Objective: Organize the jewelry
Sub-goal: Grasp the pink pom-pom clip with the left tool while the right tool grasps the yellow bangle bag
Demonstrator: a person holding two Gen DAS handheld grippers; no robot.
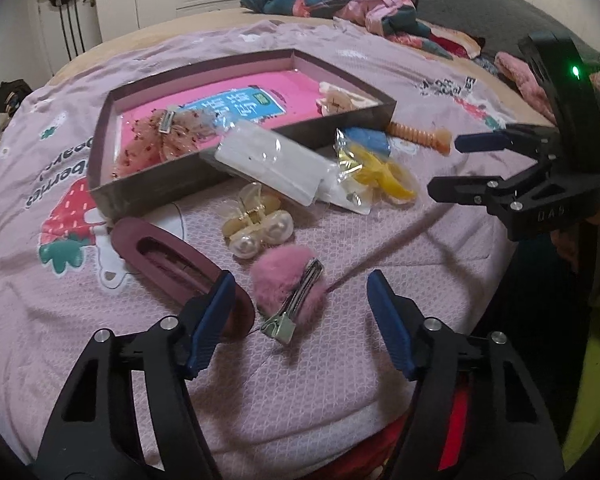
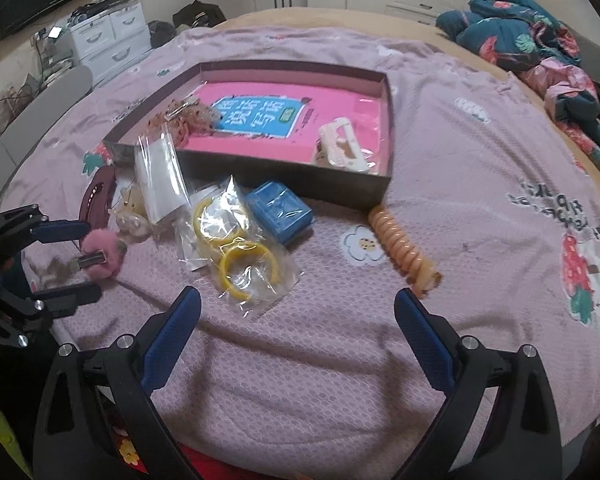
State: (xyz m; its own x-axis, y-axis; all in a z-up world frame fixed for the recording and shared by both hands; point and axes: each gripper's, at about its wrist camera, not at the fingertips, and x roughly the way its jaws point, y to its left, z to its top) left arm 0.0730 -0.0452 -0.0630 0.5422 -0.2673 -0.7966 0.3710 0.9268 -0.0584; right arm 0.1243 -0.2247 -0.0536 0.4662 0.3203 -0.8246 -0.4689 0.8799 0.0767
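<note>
One oval maroon hair clip (image 1: 168, 264) far left, one fluffy pink pompom clip (image 1: 288, 286) between parted, unclenched left gripper (image 1: 300, 320) pads, one dark shallow box (image 1: 112, 196) beyond, two bagged yellow rings (image 2: 240, 248), one orange coil tie (image 2: 404, 248), right gripper (image 2: 296, 344) wide, empty.

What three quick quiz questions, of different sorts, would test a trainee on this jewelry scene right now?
1. True or false: the pink fluffy clip lies inside the box.
2. What lies between the left gripper fingers: (a) pearl clip, (b) pink fluffy clip, (c) coil hair tie?
3. What colour are the rings in the plastic bag?

Key: 1 false, it lies on the bedspread; 2 b; 3 yellow.
</note>
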